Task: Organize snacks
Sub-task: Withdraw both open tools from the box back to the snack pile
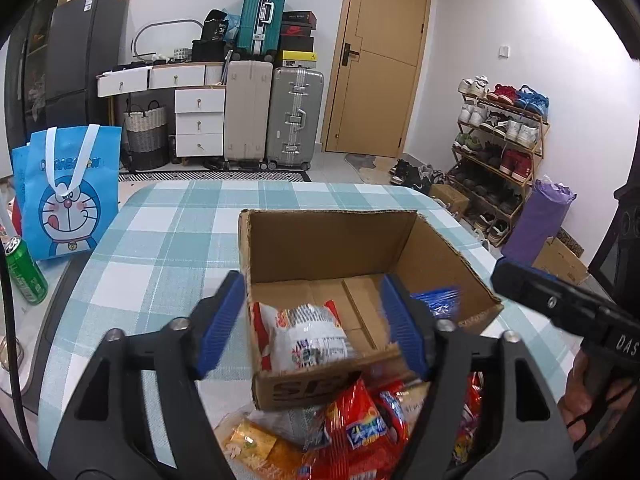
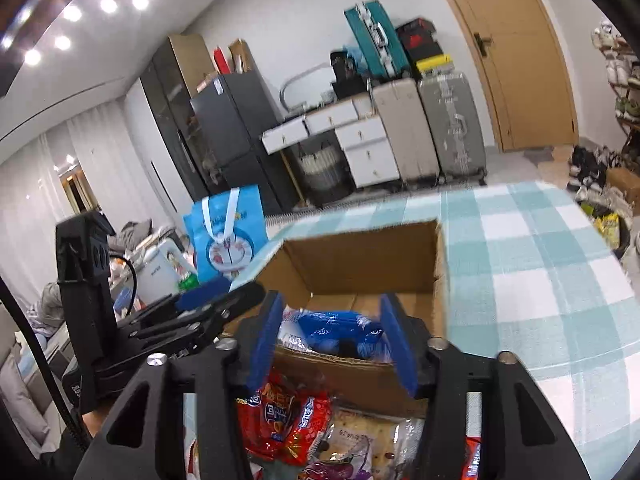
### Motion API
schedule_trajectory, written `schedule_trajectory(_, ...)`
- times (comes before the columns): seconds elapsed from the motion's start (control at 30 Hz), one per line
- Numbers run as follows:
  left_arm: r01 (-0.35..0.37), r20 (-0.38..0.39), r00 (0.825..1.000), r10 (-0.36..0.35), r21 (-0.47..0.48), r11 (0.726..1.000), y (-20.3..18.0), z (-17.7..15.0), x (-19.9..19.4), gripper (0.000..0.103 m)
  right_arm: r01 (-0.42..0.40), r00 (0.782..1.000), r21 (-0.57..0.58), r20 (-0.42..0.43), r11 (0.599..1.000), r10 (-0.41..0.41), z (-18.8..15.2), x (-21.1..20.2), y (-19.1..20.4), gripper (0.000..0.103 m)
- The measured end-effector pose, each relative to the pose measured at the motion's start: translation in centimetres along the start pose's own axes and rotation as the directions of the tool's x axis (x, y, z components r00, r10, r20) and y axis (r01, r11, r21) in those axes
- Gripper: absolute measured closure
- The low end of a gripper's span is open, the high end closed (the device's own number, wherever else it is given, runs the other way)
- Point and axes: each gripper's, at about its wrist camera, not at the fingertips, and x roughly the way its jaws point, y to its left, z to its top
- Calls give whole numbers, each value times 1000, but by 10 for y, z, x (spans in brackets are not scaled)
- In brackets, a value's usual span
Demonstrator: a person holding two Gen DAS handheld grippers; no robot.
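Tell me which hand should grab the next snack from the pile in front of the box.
Probably left: the left gripper has the wider-open fingers, with the snack pile directly beneath. The right gripper is open too, narrower.

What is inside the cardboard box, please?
Inside the cardboard box: a red-and-white snack bag and a blue snack bag. Anything beneath them is hidden.

**A crowded room behind the table**

White walls are enclosing a tiled floor. A tan door [image 1: 378,56] is standing shut, a shoe rack [image 1: 500,148] sitting to its right. Suitcases [image 1: 276,116] are standing beside white drawers [image 1: 199,122] and a dark fridge [image 1: 80,52]. Ceiling spotlights [image 2: 108,5] are glowing.
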Motion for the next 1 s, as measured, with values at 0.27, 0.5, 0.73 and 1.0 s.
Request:
schedule_trajectory(0.27, 5, 18, 1000, -5, 13, 1000, 9, -24, -60, 1, 49, 999, 10, 21, 999, -49, -12, -54, -6, 1)
schedule_trajectory(0.5, -34, 6, 999, 34, 62, 997, 2, -55, -100, 1, 92, 996, -37, 6, 995, -92, -32, -87, 0, 1)
schedule_trajectory(0.73, -50, -25, 998, 52, 58, 997, -2, -79, -114, 1, 111, 993, -58, -28, 992, -113, -51, -105, 6, 0)
schedule_trajectory(1.0, -48, -76, 996, 52, 63, 997, -9, -101, -119, 1, 129, 986, -75, -95, 989, -136, -65, -110, 1, 0)
